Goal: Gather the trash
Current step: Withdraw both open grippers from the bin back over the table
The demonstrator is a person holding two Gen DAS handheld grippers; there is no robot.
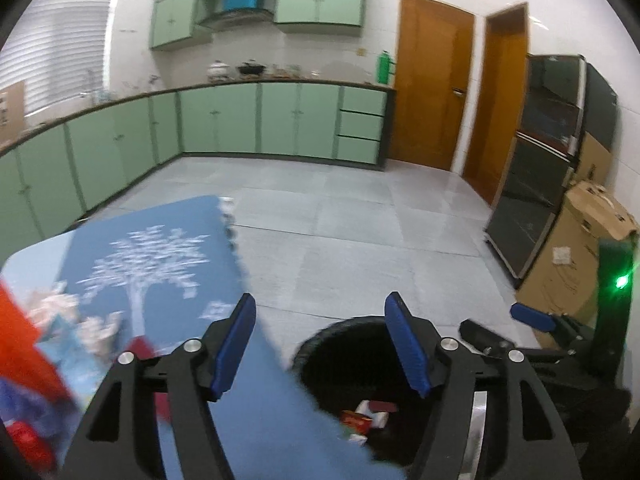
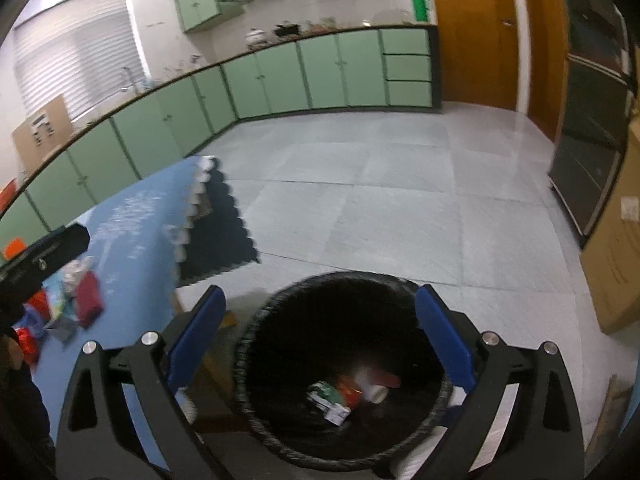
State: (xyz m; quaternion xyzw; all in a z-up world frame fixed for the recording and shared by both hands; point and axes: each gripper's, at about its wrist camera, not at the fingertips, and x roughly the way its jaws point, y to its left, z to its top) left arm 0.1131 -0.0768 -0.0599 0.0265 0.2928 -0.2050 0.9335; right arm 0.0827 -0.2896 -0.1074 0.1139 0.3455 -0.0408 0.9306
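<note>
A black round bin [image 1: 348, 360] stands on the floor beside the table, with several wrappers [image 1: 364, 416] lying at its bottom. My left gripper [image 1: 320, 320] hangs open above the bin's near rim and the table edge, with nothing between its blue pads. In the right wrist view my right gripper [image 2: 320, 308] is wide open straight over the bin [image 2: 244, 360], also empty, and the wrappers [image 2: 348, 394] show below it. The right gripper [image 1: 508, 326] also shows at the right of the left wrist view. More trash lies on the blue tablecloth [image 1: 160, 260]: a red packet [image 2: 88, 300] and crumpled paper [image 1: 56, 308].
Green base cabinets [image 1: 240, 120] run along the far and left walls. Wooden doors [image 1: 428, 80] and a black cabinet [image 1: 552, 160] stand at the right, with a cardboard box [image 1: 580, 248] beside it. A dark foam mat [image 2: 224, 232] lies on the tiled floor [image 2: 380, 200] by the table.
</note>
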